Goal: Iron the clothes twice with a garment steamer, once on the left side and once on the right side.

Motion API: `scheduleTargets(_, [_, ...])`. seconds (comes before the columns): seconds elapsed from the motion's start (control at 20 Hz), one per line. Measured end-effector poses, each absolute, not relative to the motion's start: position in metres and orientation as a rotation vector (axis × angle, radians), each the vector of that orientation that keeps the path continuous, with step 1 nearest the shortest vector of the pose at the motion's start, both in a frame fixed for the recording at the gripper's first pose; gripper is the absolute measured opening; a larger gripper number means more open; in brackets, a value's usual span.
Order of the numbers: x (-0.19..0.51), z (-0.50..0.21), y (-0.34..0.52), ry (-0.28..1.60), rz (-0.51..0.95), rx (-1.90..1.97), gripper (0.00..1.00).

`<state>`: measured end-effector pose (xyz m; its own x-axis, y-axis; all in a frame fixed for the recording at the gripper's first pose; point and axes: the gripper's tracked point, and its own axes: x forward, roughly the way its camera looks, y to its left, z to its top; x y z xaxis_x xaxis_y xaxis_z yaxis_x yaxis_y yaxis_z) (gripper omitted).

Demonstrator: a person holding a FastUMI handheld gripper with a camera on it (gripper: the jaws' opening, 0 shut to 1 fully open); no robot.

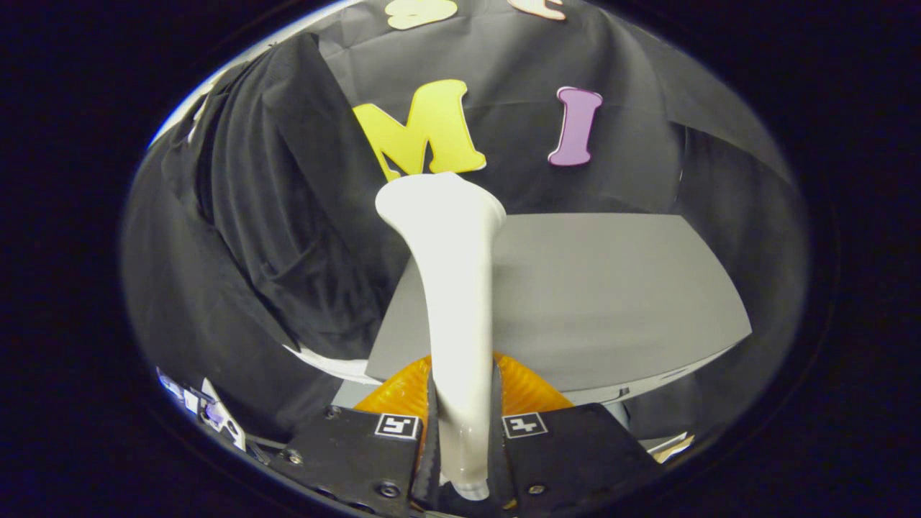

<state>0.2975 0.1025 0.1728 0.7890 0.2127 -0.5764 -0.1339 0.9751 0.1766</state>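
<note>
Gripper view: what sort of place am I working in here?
Likely a staged test booth: black cloth wall, grey table, dark garment hanging left. The gripper holds the white steamer.

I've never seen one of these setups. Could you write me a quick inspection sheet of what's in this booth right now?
Surface: grey tabletop, bare where visible.
Job's things: white garment steamer held upright; black garment hanging beside it, apart from its head.
Clutter: orange ribbed object under the steamer handle, kind unclear.
Grippers: claw shut on the steamer's handle, a finger on either side.
Cables: nothing seen.
Surroundings: black cloth wall behind.
</note>
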Motion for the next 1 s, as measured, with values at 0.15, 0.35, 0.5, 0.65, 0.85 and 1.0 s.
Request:
scheduleTargets(0.15, [0.283,0.189,0.124,0.591,0.223,0.115,0.29])
scheduleTargets(0.35, [0.275,0.201,0.144,0.535,0.226,0.111,0.29])
scheduleTargets(0.5, [0.264,0.219,0.16,0.472,0.238,0.12,0.29])
scheduleTargets(0.65, [0.263,0.239,0.178,0.383,0.251,0.127,0.29])
scheduleTargets(0.85, [0.252,0.276,0.212,0.247,0.279,0.088,0.29])
scheduleTargets(1.0, [0.258,0.296,0.231,0.177,0.278,0.088,0.29])
